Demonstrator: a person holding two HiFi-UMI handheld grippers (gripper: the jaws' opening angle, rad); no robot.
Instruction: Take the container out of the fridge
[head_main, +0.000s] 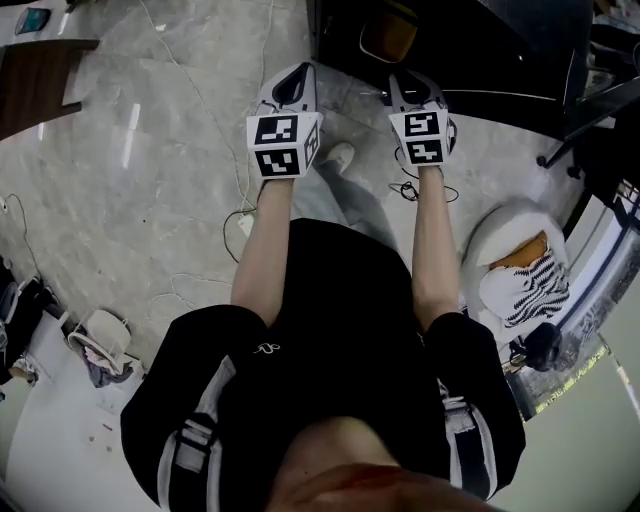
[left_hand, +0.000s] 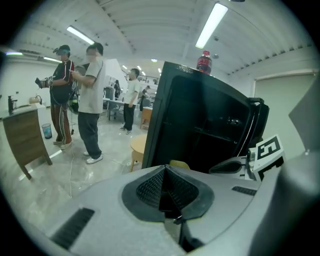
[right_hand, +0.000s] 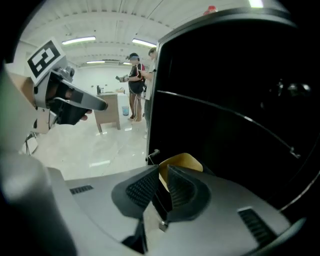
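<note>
A black fridge (head_main: 450, 40) stands open straight ahead, its inside dark (left_hand: 200, 120) (right_hand: 225, 100). Low inside it sits a tan-yellow container (head_main: 388, 35), showing just past the jaws in both gripper views (left_hand: 179, 164) (right_hand: 182, 162). My left gripper (head_main: 290, 85) (left_hand: 165, 169) hangs in front of the fridge's left edge, its jaws shut and empty. My right gripper (head_main: 415, 90) (right_hand: 164, 170) points into the fridge opening short of the container. Its jaws stand a narrow gap apart with nothing between them. The two grippers are level, side by side.
A red bottle (left_hand: 203, 61) stands on top of the fridge. People (left_hand: 90, 100) stand at the left by a wooden counter (left_hand: 25, 135). A round stool (left_hand: 137, 147) sits beside the fridge. Cables (head_main: 240, 215) trail on the floor. A chair with a striped cushion (head_main: 525, 280) is at my right.
</note>
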